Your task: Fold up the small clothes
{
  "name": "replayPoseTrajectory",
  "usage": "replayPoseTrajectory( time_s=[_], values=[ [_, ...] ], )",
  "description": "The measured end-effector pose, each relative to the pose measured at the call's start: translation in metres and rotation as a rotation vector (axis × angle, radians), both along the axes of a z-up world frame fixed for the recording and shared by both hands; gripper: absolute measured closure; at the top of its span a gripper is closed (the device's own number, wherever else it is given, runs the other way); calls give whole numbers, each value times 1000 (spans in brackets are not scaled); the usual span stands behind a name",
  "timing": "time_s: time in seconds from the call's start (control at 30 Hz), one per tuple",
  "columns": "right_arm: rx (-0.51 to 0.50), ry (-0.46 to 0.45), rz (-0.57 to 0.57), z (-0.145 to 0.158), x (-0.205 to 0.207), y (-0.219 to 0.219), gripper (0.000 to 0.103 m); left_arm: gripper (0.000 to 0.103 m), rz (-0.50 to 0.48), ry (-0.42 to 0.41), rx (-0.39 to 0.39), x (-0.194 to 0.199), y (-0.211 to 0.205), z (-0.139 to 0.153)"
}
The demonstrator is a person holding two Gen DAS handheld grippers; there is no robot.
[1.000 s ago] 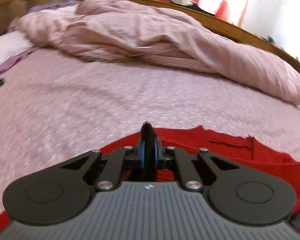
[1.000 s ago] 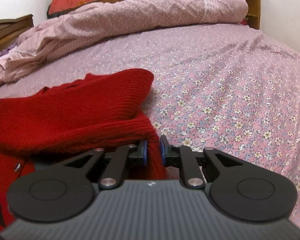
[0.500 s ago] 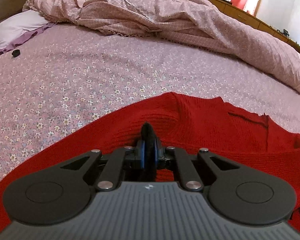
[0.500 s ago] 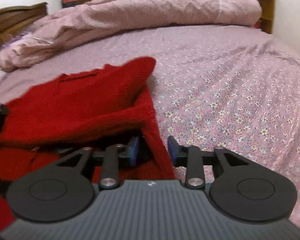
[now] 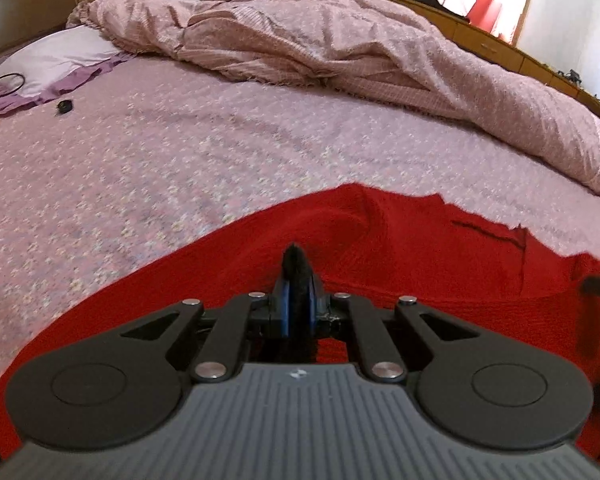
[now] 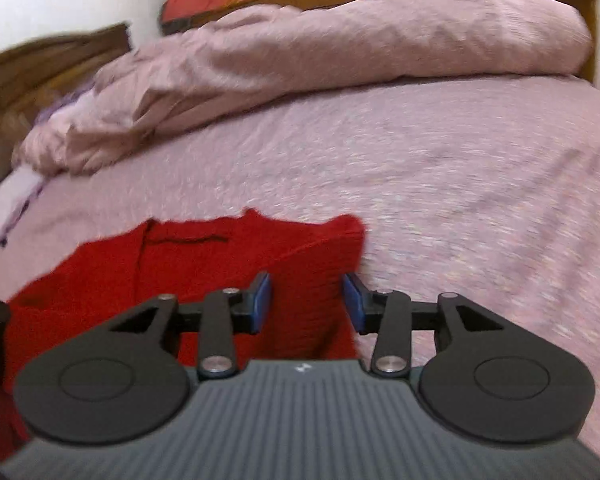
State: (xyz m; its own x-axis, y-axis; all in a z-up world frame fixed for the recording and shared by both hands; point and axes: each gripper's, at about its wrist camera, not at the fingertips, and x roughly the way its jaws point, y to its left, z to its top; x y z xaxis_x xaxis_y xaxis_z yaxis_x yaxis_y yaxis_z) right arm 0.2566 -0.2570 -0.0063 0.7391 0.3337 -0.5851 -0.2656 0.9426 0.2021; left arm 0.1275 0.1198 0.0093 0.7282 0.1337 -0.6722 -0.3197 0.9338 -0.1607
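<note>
We have the red ribbed knit sweater [image 5: 400, 248] lying on the pink floral bedsheet [image 5: 180, 152], near our edge of the bed, with the rumpled pink quilt [image 5: 340, 48] heaped well beyond it. Our left gripper [image 5: 296, 276] has its two fingers pressed together above the knit; whether any cloth is pinched between them we cannot tell, since the pads meet with nothing red showing in the seam. Our right gripper [image 6: 306, 300] has its blue-padded fingers [image 6: 262, 300] spread apart with the sweater's right edge below the gap, gripping nothing. One layer looks already turned over the body, its far edge fairly straight, so we judge a first fold made. What is left, as we read it, is tucking the loose right side and folding again into a compact bundle.
</note>
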Motion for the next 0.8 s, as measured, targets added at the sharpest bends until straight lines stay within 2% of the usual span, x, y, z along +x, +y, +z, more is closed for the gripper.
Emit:
replayPoseTrajectory(
  time_s=[0.13, 0.3, 0.37, 0.43, 0.63, 0.7, 0.73, 0.8],
  values=[
    [10, -62, 109, 2, -4, 24, 59, 92, 4, 15, -7, -6, 5, -5],
    [85, -90, 32, 10, -9, -4, 59, 92, 2, 18, -3, -4, 4, -7],
    [84, -109, -25, 11, -6, -18, 40, 92, -1, 19, 10, -3, 1, -8],
    [64, -87, -45, 7, 0, -25, 31, 92, -2, 21, 21, -2, 0, -9],
    [35, -12, 37, -16, 22, -15, 32, 92, 0, 19, 16, -1, 1, -9],
    [15, -5, 55, -21, 26, -6, 58, 92, -9, 5, 16, -1, 0, -7],
    [-1, -8, 42, -22, 27, -4, 77, 92, -20, -6, 17, 0, -1, -5],
    [36, -29, 13, -18, 23, -10, 81, 92, -44, -35, 17, 2, -4, 2]
  ],
)
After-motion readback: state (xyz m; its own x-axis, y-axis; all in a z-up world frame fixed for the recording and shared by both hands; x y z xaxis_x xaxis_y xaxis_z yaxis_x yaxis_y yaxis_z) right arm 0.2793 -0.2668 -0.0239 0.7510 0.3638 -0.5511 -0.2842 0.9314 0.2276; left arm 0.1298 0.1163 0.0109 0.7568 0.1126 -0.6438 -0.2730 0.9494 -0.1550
